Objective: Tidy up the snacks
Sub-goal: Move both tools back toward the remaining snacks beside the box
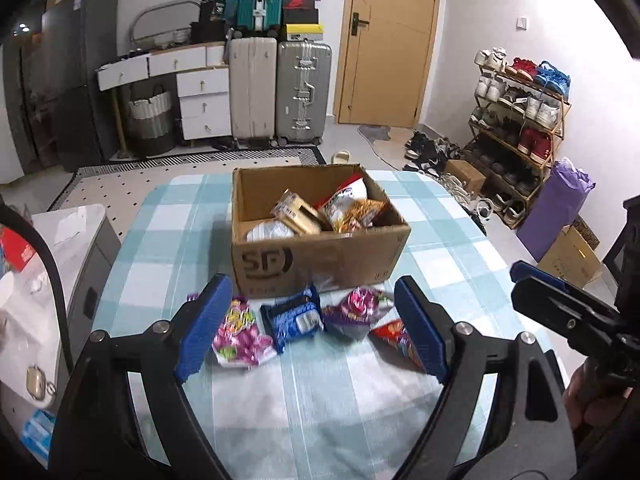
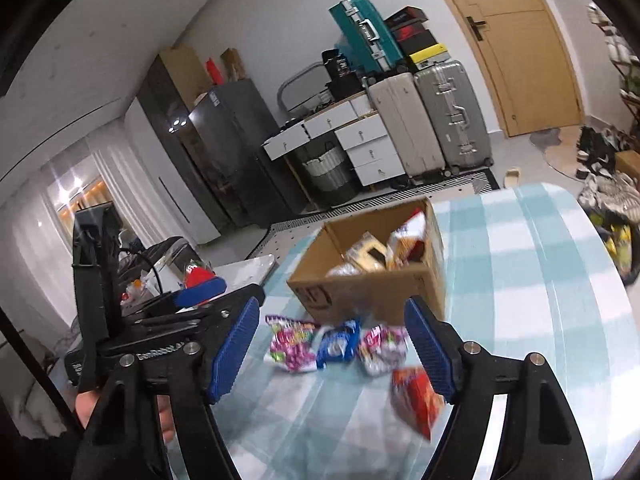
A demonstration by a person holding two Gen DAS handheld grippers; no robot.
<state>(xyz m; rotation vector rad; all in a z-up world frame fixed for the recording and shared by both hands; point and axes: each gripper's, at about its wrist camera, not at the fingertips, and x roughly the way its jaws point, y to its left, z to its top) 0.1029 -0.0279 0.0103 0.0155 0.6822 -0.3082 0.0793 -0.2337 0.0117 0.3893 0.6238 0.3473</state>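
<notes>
Both claws, left claw (image 1: pixel 312 330) and right claw (image 2: pixel 334 350), gape empty. Risk: crinkly blue foil snack packet (image 1: pixel 294 318) at 12 o'clock touches neighbours; a grab may drag them.

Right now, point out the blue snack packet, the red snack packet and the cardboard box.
blue snack packet (image 1: pixel 294 318): left wrist view, middle of its front.
red snack packet (image 2: pixel 416 400): right wrist view, middle of the bag.
cardboard box (image 1: pixel 320 256): left wrist view, near wall.

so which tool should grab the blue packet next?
Probably left. The left tool is open with the blue packet centred between its fingers; the right tool frames it too, but tilted.
</notes>
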